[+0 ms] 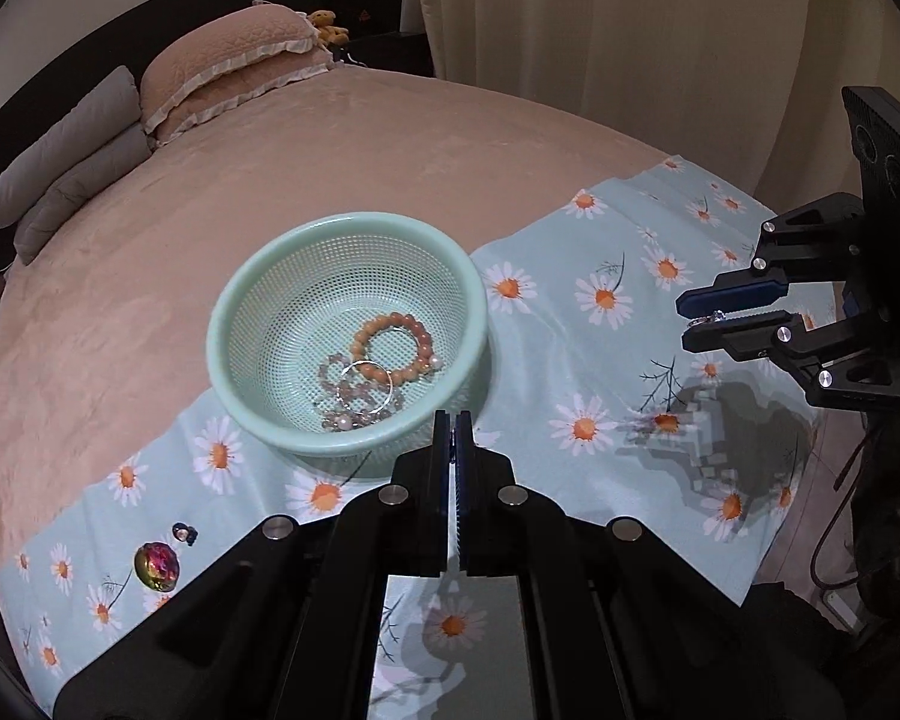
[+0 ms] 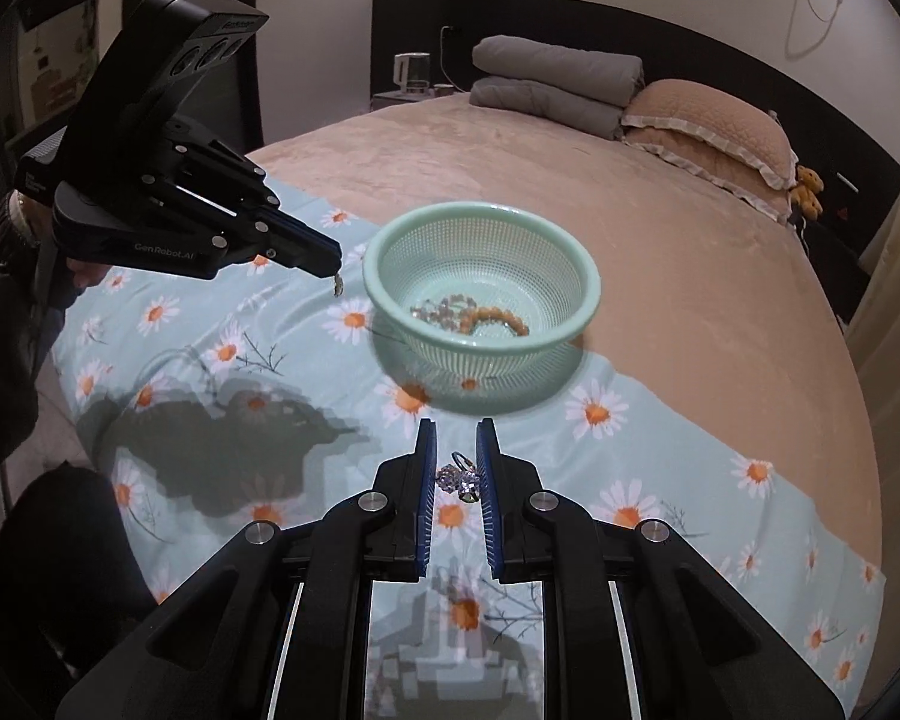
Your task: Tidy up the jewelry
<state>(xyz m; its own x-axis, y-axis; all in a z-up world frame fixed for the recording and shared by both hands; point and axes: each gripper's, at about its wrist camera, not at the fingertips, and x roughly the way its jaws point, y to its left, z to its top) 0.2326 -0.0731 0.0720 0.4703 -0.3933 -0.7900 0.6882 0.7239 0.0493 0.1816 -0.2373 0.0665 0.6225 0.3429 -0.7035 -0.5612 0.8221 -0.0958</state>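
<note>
Wide bed [image 1: 306, 180] under a tan plush cover, frilled tan pillows [image 1: 234, 66] beside folded grey quilts [image 1: 66, 162], dark headboard [image 2: 570, 18], cream curtain [image 1: 630, 30], white wall [image 2: 318, 30], kettle [image 2: 413, 73] on a nightstand, small teddy bear [image 1: 328, 25]

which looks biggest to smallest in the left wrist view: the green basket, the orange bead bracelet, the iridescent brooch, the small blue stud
1. green basket
2. orange bead bracelet
3. iridescent brooch, though nearer the camera
4. small blue stud
</note>
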